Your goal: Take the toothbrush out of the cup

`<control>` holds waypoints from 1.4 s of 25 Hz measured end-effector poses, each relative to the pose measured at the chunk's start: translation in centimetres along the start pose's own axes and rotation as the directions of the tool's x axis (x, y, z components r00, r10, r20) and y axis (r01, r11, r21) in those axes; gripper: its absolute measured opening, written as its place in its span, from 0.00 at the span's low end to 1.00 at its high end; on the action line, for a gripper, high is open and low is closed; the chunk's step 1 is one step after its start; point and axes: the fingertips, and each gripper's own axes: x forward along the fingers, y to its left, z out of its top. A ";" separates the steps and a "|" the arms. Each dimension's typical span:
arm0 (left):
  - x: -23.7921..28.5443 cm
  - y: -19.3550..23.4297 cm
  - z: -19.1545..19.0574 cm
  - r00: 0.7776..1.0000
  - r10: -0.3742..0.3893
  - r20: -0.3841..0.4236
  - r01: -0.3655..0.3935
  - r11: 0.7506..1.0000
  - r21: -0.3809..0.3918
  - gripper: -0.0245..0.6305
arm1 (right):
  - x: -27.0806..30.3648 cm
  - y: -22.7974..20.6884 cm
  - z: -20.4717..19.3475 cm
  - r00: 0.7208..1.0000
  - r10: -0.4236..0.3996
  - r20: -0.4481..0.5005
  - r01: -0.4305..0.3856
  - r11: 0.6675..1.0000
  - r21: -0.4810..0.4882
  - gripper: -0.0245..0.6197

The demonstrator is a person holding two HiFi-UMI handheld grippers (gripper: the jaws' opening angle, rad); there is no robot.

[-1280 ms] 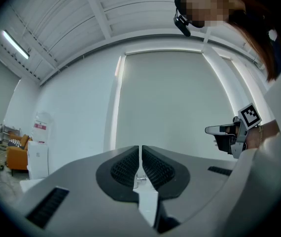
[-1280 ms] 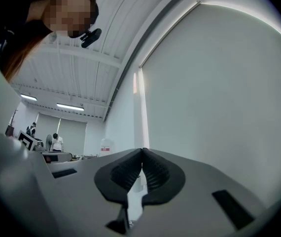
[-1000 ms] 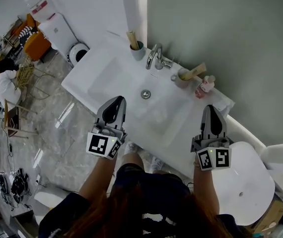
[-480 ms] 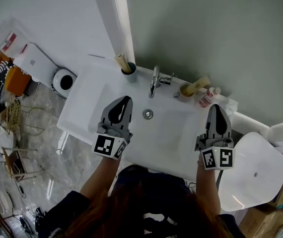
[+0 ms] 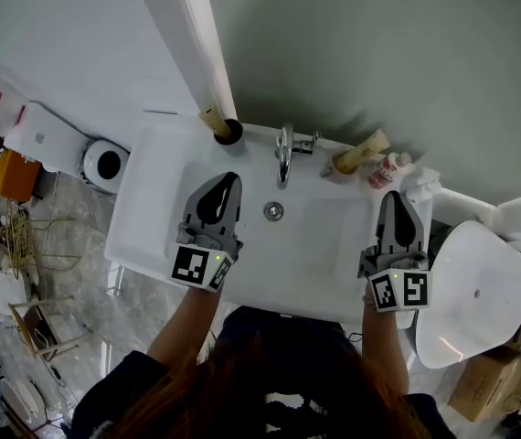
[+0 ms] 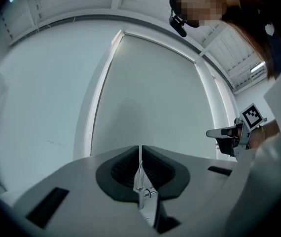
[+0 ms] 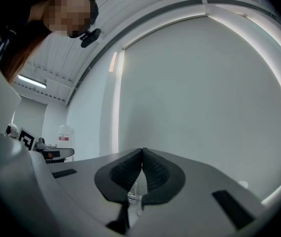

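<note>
Approach is the step in hand: neither gripper has reached a cup yet. The left gripper and the right gripper are both clenched on nothing, their pads meeting with only the bare wall beyond them in each gripper view.

Two cups stand on the back ledge of the sink, each with a pale wooden handle leaning out of it, and which one the task means cannot be told. The dark cup sits just ahead of the left jaws, a little to their left, and its brush tilts further left. The tan cup lies ahead of the right jaws and off to their left, and its handle slants back toward them.

The next move probably calls for opening one pair of jaws, bringing them forward around a handle above the cup's rim, closing, and then lifting along the handle's lean so the cup does not tip.

The open basin below both grippers gives free room. The wall rises close behind the cups, so forward travel is short. The tap stands between the two cups, and a pink bottle crowds the tan cup right in front of the right jaws.
</note>
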 end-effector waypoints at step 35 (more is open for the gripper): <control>3.6 1.6 -5.9 0.979 0.162 -0.127 -0.161 0.987 0.013 0.09 | 13.7 -9.6 -18.8 0.941 -0.097 -0.323 0.122 0.991 0.057 0.30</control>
